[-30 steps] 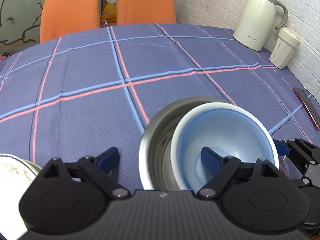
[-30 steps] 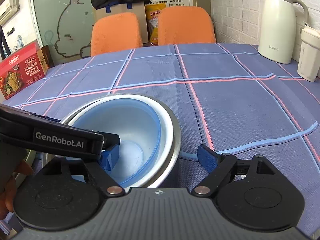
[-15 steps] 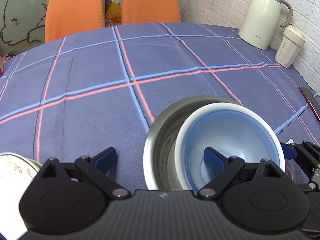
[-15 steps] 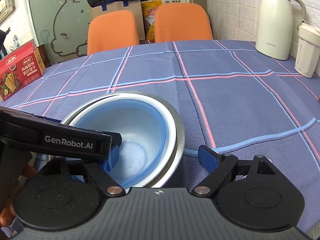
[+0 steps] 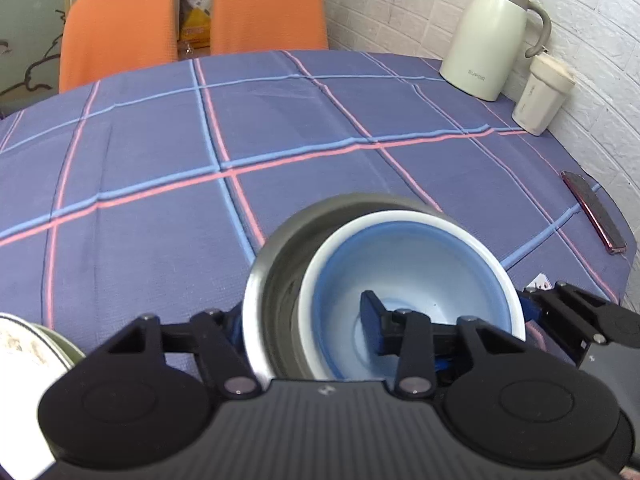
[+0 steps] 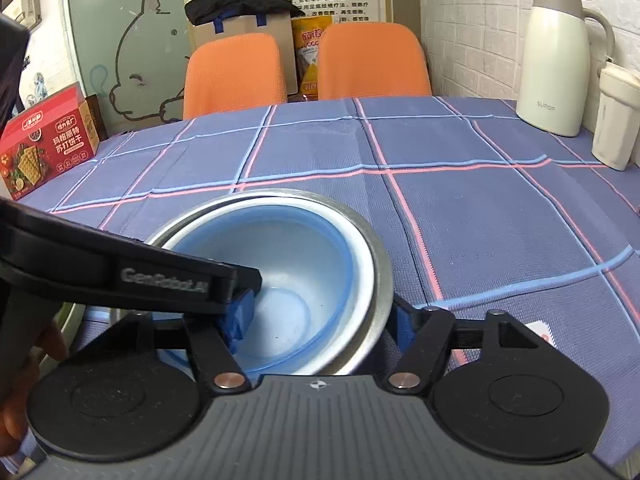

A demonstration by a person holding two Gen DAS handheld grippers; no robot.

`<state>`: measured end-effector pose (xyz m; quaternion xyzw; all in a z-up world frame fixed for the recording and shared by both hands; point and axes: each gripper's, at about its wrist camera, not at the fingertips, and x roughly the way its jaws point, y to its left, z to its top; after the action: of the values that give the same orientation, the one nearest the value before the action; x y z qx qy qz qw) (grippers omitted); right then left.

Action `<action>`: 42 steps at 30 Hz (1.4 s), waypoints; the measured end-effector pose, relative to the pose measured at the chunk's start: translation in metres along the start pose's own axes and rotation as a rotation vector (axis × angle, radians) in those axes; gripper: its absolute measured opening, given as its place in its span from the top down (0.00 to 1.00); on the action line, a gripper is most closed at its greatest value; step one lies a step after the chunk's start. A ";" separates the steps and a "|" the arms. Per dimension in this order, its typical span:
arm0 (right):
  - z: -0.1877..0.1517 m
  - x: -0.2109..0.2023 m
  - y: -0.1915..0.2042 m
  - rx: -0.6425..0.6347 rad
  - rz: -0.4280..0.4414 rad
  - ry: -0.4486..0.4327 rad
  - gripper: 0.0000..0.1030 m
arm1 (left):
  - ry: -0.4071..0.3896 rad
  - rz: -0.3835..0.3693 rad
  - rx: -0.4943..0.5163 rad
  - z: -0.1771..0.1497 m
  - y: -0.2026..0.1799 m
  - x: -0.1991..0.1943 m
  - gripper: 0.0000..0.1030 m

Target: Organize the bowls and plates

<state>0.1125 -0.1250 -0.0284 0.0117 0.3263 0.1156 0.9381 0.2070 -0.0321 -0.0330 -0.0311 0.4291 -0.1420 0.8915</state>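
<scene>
At the bottom centre of both views we see the blue bowl nested inside the stainless steel bowl, the pair resting on the blue plaid tablecloth. In the left wrist view the blue bowl sits shifted toward the steel bowl's right side. Our left gripper straddles both bowls' near walls: one blue-padded finger is outside the steel bowl on the left, the other is inside the blue bowl, so it appears clamped on the two rims together. Our right gripper spans the same pair from the other side, one pad inside the blue bowl and one against the steel bowl's outer wall at lower right; we read it as gripping them too, though the contact is partly hidden.

At the lower left of the left view, the edge of a white dish shows, well apart from the bowls. At the right edge lies a red phone. Farther back, upper right, a cream thermos jug stands just beside a white lidded cup. In the right view a red cracker box sits at the left edge. Beyond the table stand two orange chairs.
</scene>
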 end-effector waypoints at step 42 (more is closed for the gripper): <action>-0.003 -0.012 0.182 -0.195 0.333 0.083 0.42 | -0.100 0.192 -0.290 -0.083 0.155 -0.137 0.50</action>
<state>0.0632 0.0495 -0.0059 -0.0302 0.3454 0.3009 0.8884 0.0965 0.1602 -0.0089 -0.1256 0.4011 0.0088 0.9073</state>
